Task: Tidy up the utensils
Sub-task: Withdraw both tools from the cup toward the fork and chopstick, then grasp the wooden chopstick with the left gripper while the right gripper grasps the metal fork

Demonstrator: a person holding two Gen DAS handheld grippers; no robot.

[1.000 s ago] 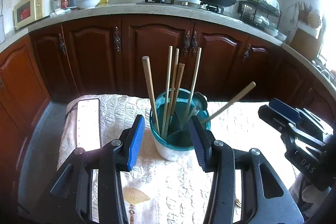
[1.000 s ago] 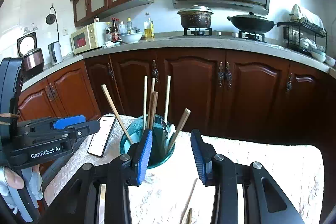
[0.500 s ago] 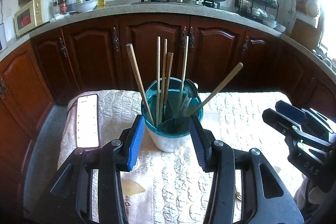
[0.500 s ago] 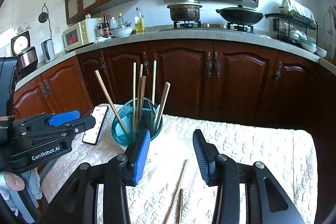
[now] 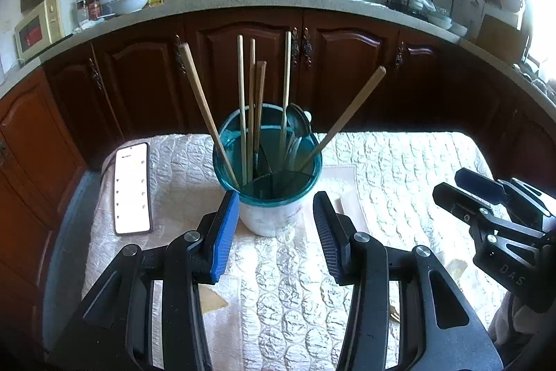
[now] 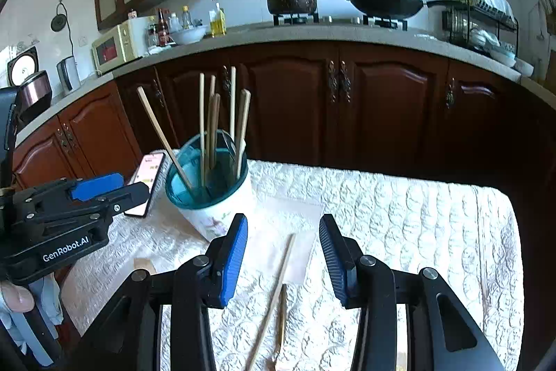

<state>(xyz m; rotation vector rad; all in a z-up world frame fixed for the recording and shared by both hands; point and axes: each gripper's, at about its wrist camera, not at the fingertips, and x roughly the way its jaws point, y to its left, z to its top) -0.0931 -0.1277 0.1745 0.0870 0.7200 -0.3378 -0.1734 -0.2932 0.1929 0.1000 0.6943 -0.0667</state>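
A utensil holder point(image 5: 274, 218), white with a teal rim, stands on the cloth-covered table point(image 5: 399, 169); it also shows in the right wrist view point(image 6: 215, 214). Several wooden chopsticks point(image 5: 239, 99) stand in it, and a metal spoon point(image 5: 299, 124) leans inside. Two loose chopsticks point(image 6: 274, 294) lie on the cloth in front. My left gripper point(image 5: 276, 199) is open just short of the holder, not touching it. My right gripper point(image 6: 282, 225) is open above the loose chopsticks, empty. Each gripper shows in the other's view: the right point(image 5: 486, 197), the left point(image 6: 104, 193).
A lit phone point(image 5: 132, 186) lies on the cloth left of the holder, close to the table's left edge. Dark wooden cabinets point(image 6: 382, 106) run behind the table under a counter with a pot and a wok. The cloth right of the holder is bare.
Both grippers have drawn back from the holder and sunk a little. More of the loose chopsticks now shows under the right gripper, whose jaws stand slightly wider.
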